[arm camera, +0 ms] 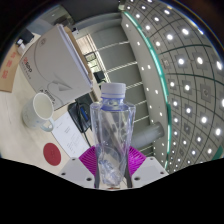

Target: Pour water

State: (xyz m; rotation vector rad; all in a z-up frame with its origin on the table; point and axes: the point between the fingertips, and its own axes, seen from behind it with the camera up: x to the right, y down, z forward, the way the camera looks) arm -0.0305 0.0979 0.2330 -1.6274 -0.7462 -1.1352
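Now, water bottle (112, 130) upright, clamped in gripper (111, 160), cup (43, 106) beyond

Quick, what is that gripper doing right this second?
Gripper: closed on a clear water bottle, white cap on, held up off the table with a pink pad pressing each side.

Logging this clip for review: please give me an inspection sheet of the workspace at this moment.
Surface: white table, seen tilted.
Job's things: clear water bottle with white cap, held between the fingers; white cup on the table beyond.
Clutter: red disc and a dark object near the cup.
Grippers: gripper shut on the bottle, magenta pads against it.
Cables: nothing seen.
Surroundings: ceiling with rows of round lights.
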